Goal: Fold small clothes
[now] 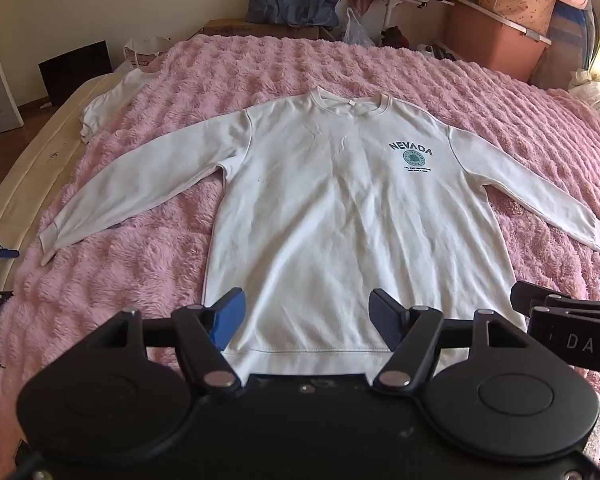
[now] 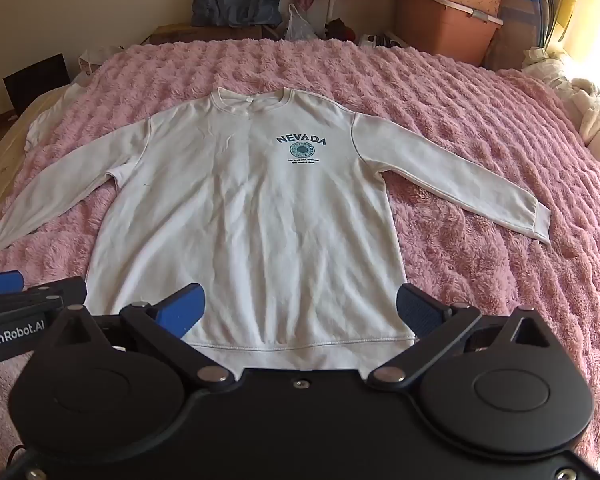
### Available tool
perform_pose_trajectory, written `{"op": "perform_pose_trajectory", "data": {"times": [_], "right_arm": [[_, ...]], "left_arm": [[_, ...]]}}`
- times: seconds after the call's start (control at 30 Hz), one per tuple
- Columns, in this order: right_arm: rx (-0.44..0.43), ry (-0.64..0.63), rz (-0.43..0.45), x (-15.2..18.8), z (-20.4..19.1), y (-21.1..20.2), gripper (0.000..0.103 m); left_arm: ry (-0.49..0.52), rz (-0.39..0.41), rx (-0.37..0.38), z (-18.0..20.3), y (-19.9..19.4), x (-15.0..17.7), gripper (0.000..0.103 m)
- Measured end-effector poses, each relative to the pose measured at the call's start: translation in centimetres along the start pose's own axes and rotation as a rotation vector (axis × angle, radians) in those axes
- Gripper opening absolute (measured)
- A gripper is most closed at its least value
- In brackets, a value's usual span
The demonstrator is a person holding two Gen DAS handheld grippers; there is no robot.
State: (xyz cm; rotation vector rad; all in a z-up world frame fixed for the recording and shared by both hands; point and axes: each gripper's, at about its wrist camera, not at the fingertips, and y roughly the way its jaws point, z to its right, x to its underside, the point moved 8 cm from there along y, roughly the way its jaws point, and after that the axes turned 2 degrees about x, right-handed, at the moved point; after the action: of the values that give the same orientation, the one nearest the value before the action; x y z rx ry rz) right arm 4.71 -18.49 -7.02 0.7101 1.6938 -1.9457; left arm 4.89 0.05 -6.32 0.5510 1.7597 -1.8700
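progress: nothing folded yet; sweatshirt (image 1: 332,216) spread flat, front up, both sleeves out. All folds left.
location: middle of pink blanket (image 1: 148,280) on the bed, hem nearest the cameras.
orientation: long axis runs from hem up to collar (image 2: 252,102), collar pointing away; sleeves angle out and back toward the hem side.
left gripper (image 1: 306,318): jaws wide apart, empty, above the hem.
right gripper (image 2: 298,310): jaws wide apart, empty, above the hem.
next guess: start with a sleeve or side.
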Motion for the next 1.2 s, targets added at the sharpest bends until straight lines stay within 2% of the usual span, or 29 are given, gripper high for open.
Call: {"op": "perform_pose_trajectory", "data": {"times": [1.2], "right_arm": [[-0.007,-0.007,0.003,-0.20,-0.59,-0.39,0.103]], "left_arm": [[-0.010,-0.009,-0.004,-0.33,0.19,-0.06,0.072]]}}
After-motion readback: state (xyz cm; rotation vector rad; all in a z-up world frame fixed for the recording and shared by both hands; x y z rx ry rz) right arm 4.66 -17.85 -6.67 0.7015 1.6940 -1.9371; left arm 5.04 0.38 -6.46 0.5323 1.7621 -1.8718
